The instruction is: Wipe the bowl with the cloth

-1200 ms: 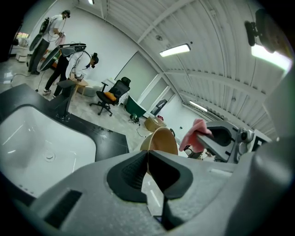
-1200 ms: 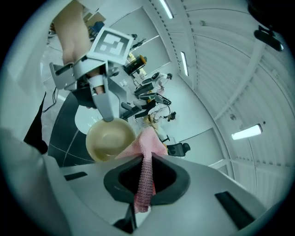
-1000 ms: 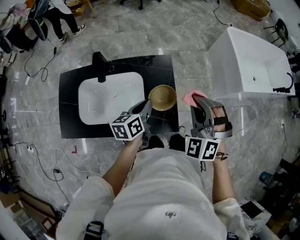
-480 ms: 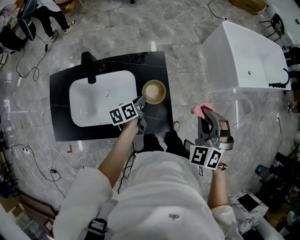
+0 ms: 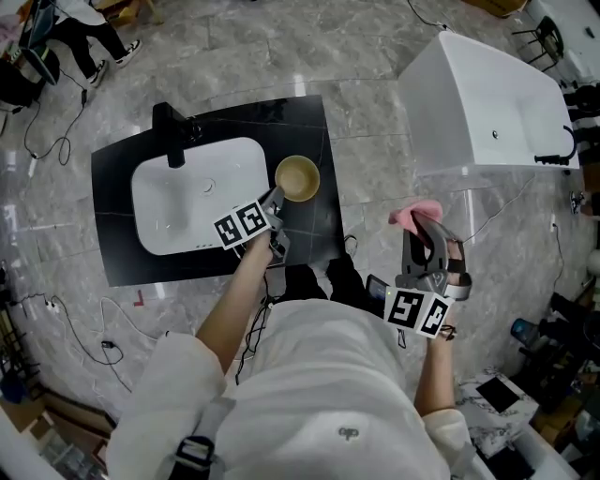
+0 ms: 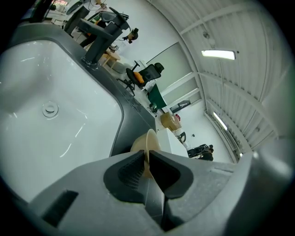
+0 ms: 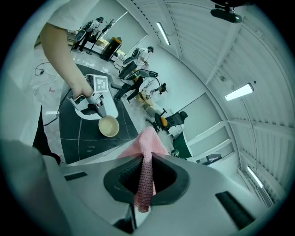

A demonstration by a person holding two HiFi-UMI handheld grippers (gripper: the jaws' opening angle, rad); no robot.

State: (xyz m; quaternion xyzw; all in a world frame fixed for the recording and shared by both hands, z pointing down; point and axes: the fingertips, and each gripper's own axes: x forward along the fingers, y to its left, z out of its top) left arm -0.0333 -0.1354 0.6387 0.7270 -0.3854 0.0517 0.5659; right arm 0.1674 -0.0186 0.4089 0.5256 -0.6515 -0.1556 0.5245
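Head view: bowl [image 5: 297,178] on the black tabletop [image 5: 314,230], just beside the sink [image 5: 187,202]. Left tongs [image 5: 274,200] at its rim. Right tongs [image 5: 422,228] well apart, carrying the pink cloth [image 5: 415,210].
Left gripper view: tongs clamped on the bowl's rim.
Right gripper view: tongs closed on the cloth.

You have one tan bowl [image 5: 297,178] at the centre of the frame and one pink cloth [image 5: 418,212] at the right. You hold two grippers: one left gripper [image 5: 273,198] and one right gripper [image 5: 421,228]. Below you there is one black counter [image 5: 309,230], with one white sink [image 5: 155,220] and one black faucet [image 5: 172,136] in it. One white tub [image 5: 469,103] fills the upper right. One other person [image 5: 66,23] shows in the upper left corner. Loose cables [image 5: 111,345] cross the floor at the left; you cannot count them exactly.
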